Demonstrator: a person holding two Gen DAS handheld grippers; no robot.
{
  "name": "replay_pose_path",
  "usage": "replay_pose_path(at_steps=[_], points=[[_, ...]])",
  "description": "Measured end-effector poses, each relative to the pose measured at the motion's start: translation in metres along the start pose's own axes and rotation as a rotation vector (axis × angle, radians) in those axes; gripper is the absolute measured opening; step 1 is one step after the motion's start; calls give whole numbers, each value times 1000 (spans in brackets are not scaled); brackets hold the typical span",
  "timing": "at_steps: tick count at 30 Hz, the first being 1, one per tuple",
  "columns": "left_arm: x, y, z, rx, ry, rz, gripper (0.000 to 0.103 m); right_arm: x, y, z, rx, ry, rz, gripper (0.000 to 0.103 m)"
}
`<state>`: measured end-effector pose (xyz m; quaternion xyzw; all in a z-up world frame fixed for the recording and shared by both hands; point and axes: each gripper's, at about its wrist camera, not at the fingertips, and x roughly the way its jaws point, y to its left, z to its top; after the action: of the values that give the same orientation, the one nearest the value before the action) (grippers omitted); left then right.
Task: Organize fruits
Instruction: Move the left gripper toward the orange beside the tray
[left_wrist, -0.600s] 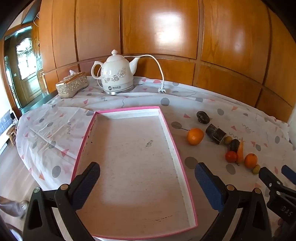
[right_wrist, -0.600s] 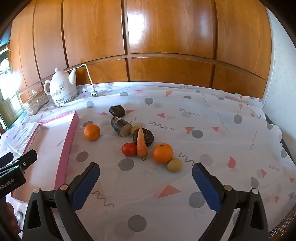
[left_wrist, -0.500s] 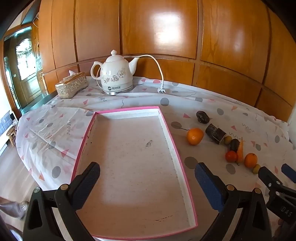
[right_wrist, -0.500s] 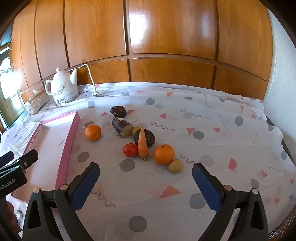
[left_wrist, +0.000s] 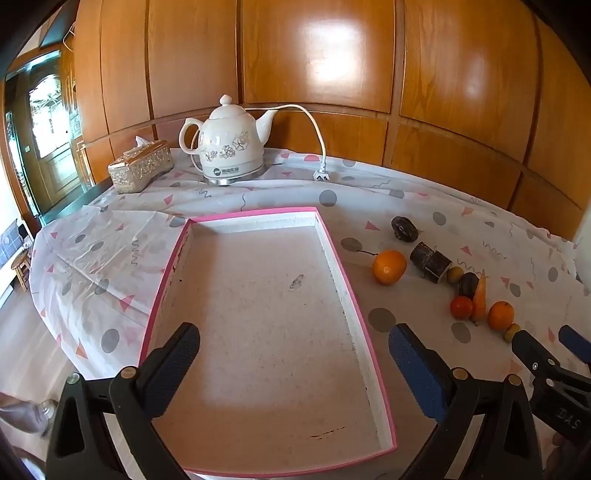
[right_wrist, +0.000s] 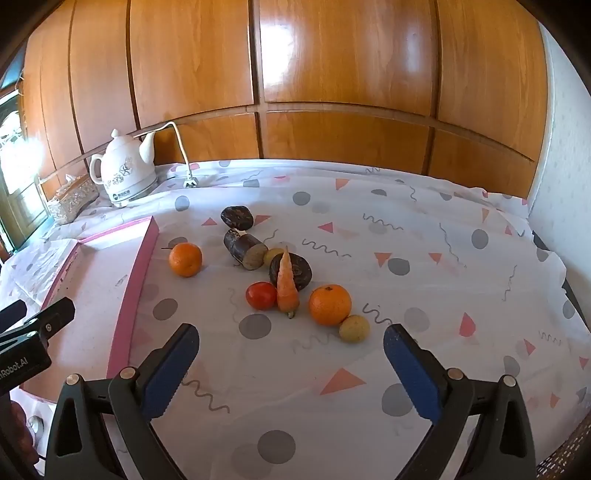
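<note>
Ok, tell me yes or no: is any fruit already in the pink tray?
No, the pink tray holds nothing, and the oranges, tomato and carrot lie on the tablecloth beside it.

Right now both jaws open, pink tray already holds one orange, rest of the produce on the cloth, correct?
Not quite. The pink tray holds nothing; the left wrist view shows its floor bare. That orange lies on the cloth beside the tray. Both jaws are open, produce on the cloth.
</note>
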<state>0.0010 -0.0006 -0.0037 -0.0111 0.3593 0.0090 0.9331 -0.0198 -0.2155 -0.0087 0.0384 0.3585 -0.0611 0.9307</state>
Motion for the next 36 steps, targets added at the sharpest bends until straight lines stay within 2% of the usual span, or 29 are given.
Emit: replay_pose_path(at_steps=[36], points=[[-3, 1, 1, -7, 3, -16, 103, 0, 7, 1, -15, -3, 17, 102]])
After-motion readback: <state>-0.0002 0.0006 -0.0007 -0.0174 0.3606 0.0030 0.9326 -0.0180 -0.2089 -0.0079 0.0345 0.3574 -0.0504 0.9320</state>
